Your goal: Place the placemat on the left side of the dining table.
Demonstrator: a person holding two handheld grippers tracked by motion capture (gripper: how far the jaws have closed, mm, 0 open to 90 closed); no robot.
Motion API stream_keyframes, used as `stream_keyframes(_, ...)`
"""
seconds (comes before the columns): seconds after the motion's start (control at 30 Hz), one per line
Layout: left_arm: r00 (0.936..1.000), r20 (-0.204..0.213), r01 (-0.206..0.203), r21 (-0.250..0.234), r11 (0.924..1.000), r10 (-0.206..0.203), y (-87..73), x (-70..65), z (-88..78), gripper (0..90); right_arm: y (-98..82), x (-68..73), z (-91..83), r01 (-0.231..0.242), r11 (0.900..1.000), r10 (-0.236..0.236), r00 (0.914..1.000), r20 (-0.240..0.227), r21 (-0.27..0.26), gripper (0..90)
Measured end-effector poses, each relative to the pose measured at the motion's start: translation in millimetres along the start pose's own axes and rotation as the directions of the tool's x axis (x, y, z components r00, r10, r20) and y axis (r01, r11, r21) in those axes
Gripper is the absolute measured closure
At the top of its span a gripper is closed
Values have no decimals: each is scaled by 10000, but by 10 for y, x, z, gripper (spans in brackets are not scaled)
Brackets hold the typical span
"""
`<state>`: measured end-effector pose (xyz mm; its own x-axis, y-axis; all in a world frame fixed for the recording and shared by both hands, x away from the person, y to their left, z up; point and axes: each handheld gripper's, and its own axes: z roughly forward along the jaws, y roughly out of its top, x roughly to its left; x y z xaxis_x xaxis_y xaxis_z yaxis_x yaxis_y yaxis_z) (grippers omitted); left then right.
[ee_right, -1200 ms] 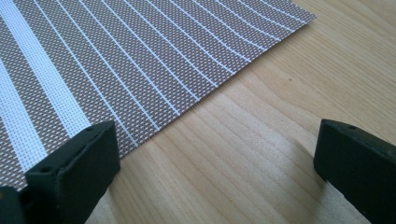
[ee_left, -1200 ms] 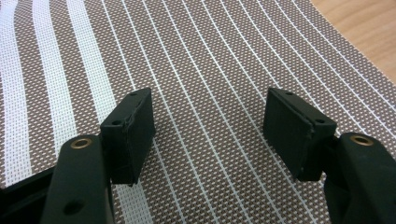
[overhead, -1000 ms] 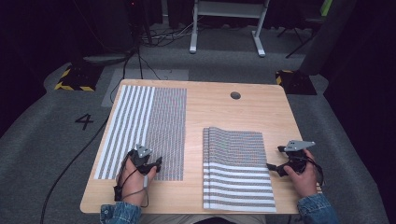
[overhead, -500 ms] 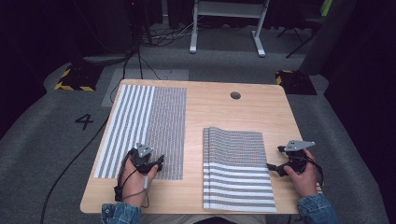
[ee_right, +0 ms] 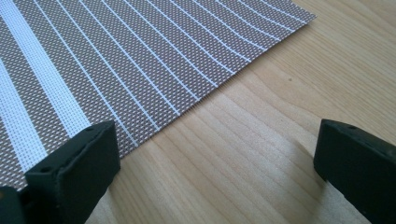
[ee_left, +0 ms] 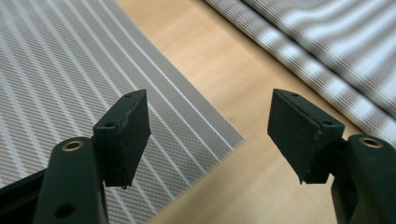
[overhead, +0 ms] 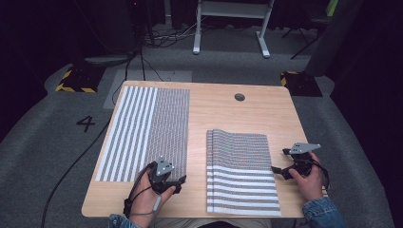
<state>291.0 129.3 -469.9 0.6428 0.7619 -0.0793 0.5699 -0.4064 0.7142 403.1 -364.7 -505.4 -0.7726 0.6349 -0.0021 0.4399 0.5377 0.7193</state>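
A flat striped placemat [overhead: 142, 133] lies on the left half of the wooden table [overhead: 223, 114]. A second striped placemat [overhead: 240, 171], folded over, lies on the right half. My left gripper [overhead: 177, 183] hovers by the flat mat's near right corner [ee_left: 70, 70], pointing toward the folded mat [ee_left: 336, 46]. Its jaws have just been opening wider, and nothing is between them [ee_left: 210, 126]. My right gripper [overhead: 279, 161] rests at the folded mat's right edge [ee_right: 116, 60], open over bare wood [ee_right: 215, 154] with nothing held.
A strip of bare wood [ee_left: 224, 70] separates the two mats. A round cable hole [overhead: 239, 97] sits near the table's far edge. Beyond the table are grey floor, cables and a white frame's legs [overhead: 228, 28].
My left gripper has shifted to the right, off the flat mat's corner toward the gap between the mats. The right gripper has stayed put.
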Motion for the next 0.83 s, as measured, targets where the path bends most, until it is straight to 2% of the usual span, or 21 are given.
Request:
stream_keyframes(0.1, 9992, 259, -323, 231, 9992, 316, -60, -79, 12, 304, 0, 0, 0, -5, 10000, 5, 10000, -3, 0, 5)
stream_keyframes(0.27, 9960, 635, -643, 293, 9975, 624, -125, -175, 25, 304, 0, -1, 1, 12, 10000, -12, 10000, 1, -8, 5)
stream_keyframes(0.47, 9873, 1119, -1174, 360, 9924, 1127, -180, -258, 72, 303, 0, 0, 0, -1, 10000, 1, 10000, 0, -1, 5)
stream_keyframes(0.57, 9845, 1252, -1294, 429, 9907, 1232, -203, -280, 120, 302, 0, 0, 0, -1, 10000, 1, 10000, -1, -2, 5)
stream_keyframes(0.67, 9861, 1214, -1211, 548, 9911, 1138, -229, -293, 168, 303, 0, 0, 0, -3, 10000, 3, 10000, -2, 1, 5)
stream_keyframes(0.77, 9851, 1101, -1380, 485, 9892, 1320, -247, -306, 207, 285, 0, 0, 0, -1, 10000, 1, 10000, -1, 0, 5)
stream_keyframes(0.8, 9841, 1177, -1401, 533, 9887, 1331, -249, -316, 215, 282, 0, 0, 0, -3, 10000, 3, 10000, -1, 0, 5)
stream_keyframes(0.83, 9830, 976, -1604, 477, 9859, 1552, -246, -316, 214, 281, 0, 0, 0, -5, 10000, 5, 10000, -1, 1, 5)
